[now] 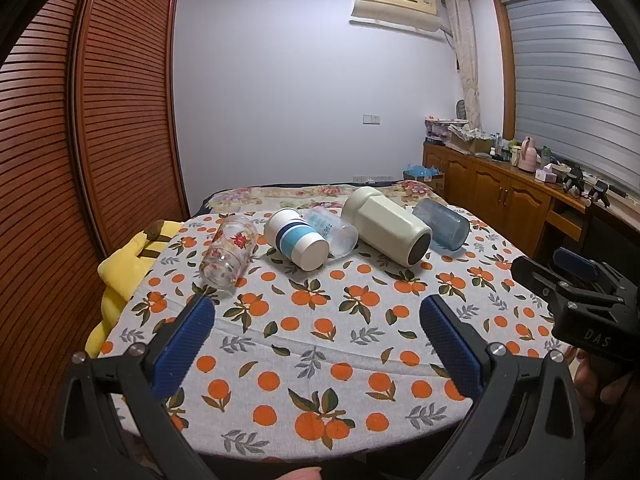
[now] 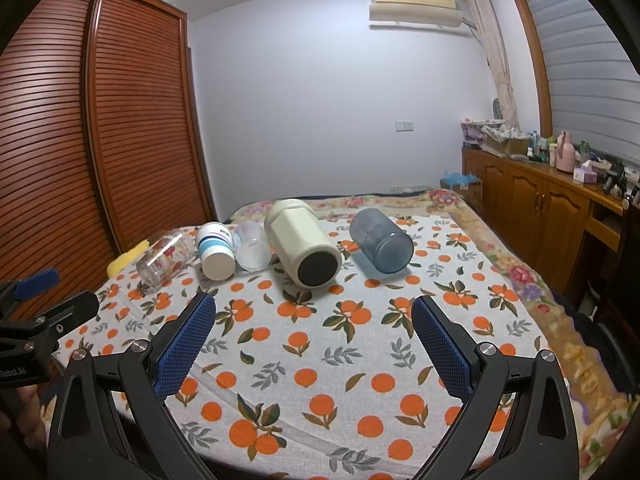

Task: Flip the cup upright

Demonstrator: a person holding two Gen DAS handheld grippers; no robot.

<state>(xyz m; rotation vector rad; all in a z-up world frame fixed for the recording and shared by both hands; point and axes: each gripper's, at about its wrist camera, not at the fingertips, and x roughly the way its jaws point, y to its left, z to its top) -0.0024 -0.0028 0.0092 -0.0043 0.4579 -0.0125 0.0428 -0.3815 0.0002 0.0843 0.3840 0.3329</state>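
Observation:
Several cups lie on their sides in a row on the orange-print cloth [image 1: 320,344]: a flowered clear glass [image 1: 228,254] [image 2: 164,258], a white cup with blue stripes [image 1: 296,239] [image 2: 216,250], a clear plastic cup [image 1: 334,232] [image 2: 252,250], a big cream mug [image 1: 386,230] [image 2: 302,242] and a blue-grey tumbler [image 1: 442,224] [image 2: 380,240]. My left gripper [image 1: 316,308] is open and empty, short of the row. My right gripper [image 2: 312,306] is open and empty, just in front of the cream mug. The right gripper's body shows at the right edge of the left wrist view [image 1: 572,304].
The cloth covers a table [image 2: 560,344] with a floral cover beneath. A yellow plush [image 1: 128,264] lies at the left edge. A slatted wooden wardrobe [image 1: 100,120] stands left. A wooden sideboard [image 2: 540,200] with bottles runs along the right wall.

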